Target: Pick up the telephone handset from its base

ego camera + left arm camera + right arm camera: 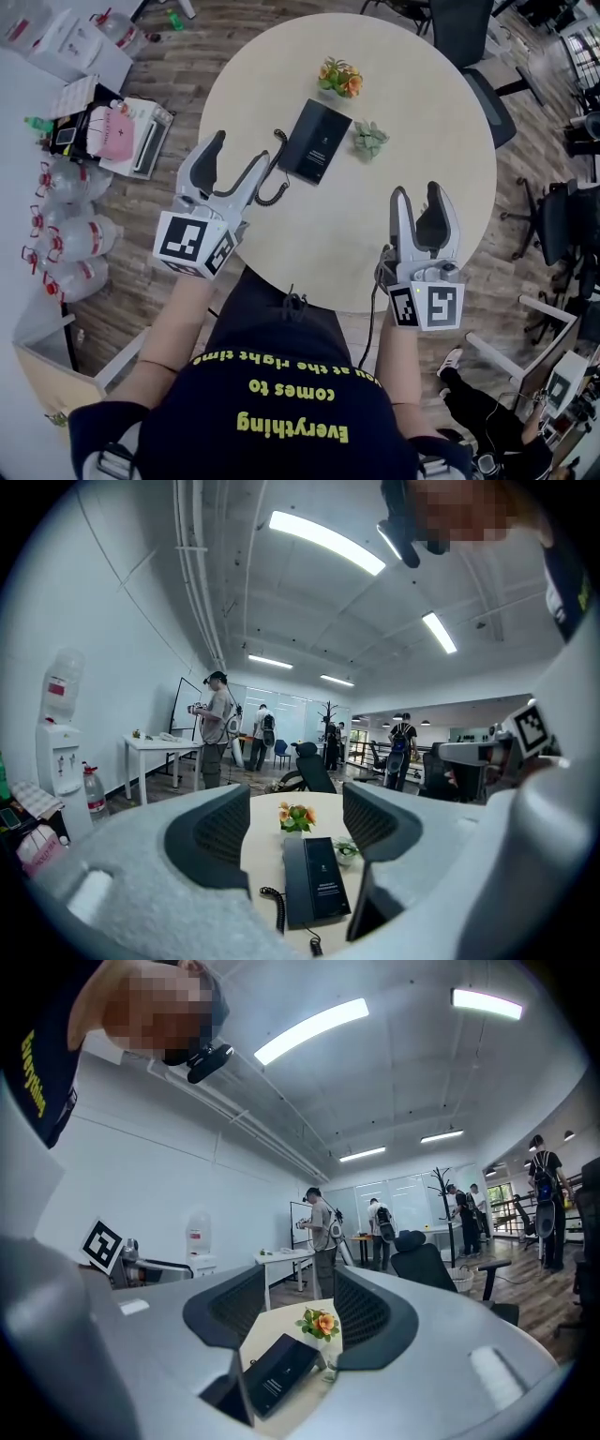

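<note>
Approach step, nothing grabbed yet. The flat black rectangular telephone base (323, 141) lies angled mid-way across the round beige table (422, 84). The slim black telephone handset (298, 142) is seated along the base's left long edge, the side nearer my left gripper (242, 150). The coiled black cord (278, 183) trails from it toward the table's near-left edge. A small pot of orange flowers (339, 78) stands just beyond the base, and a small green succulent (369, 139) is just beside its right edge. Left gripper: jaws spread wide, nothing between the pads, hovering over the table edge close to the cord. The phone is framed in the gap ahead, but I'm short of it. Right gripper (417, 190): jaws wide too, empty, over the near-right part of the table and well apart from the phone. My judgement on doing this well: left is the natural pick since the handset is on that side. I'd set the jaws across the handset's narrow width and come in at its middle, not the ends. The jaws should stay off the base so I pinch the handset only. Then I'd close firmly and lift straight up, so the cord uncoils without dragging the base. Right could press on the base's right half to steady it, minding the succulent. Risks: snagging a cord loop, or nudging the thin base across the smooth top.
</note>
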A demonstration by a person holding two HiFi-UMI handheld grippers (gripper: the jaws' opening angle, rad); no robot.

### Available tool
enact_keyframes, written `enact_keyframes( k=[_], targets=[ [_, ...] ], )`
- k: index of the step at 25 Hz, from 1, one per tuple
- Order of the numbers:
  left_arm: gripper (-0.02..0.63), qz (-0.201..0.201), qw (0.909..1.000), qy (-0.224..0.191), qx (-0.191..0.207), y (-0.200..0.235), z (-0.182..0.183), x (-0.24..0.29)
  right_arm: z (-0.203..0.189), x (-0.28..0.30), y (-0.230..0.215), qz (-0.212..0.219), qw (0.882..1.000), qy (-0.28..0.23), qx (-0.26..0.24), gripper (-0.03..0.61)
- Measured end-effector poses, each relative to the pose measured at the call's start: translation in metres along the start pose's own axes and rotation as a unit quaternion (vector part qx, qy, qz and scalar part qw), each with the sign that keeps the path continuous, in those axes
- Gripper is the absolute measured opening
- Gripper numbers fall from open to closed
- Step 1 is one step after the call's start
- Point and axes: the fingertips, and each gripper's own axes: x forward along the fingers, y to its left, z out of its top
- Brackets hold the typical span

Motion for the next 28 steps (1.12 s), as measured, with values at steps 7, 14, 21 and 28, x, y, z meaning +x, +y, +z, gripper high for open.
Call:
enact_keyframes(
  k=[7, 14, 21, 28],
  targets=[
    [0.31, -0.028, 0.9996, 0.009, -0.003, 0.012, -0.008, 0.027, -0.013, 0.02, -0.005, -0.016, 1.0, 0.015, 0.002, 0.224],
    [0.31, -0.041, 0.9987, 0.029, -0.008, 0.017, -0.024, 0.05, -0.03, 0.039, -0.013, -0.021, 0.999, 0.035, 0.011, 0.224],
    [0.31, -0.066, 0.9966, 0.044, -0.025, 0.015, -0.05, 0.075, -0.048, 0.051, -0.021, -0.032, 0.998, 0.051, 0.021, 0.224],
    [0.31, -0.083, 0.992, 0.084, -0.044, 0.015, -0.097, 0.106, -0.078, 0.058, -0.029, -0.039, 0.996, 0.075, 0.039, 0.222]
  ],
)
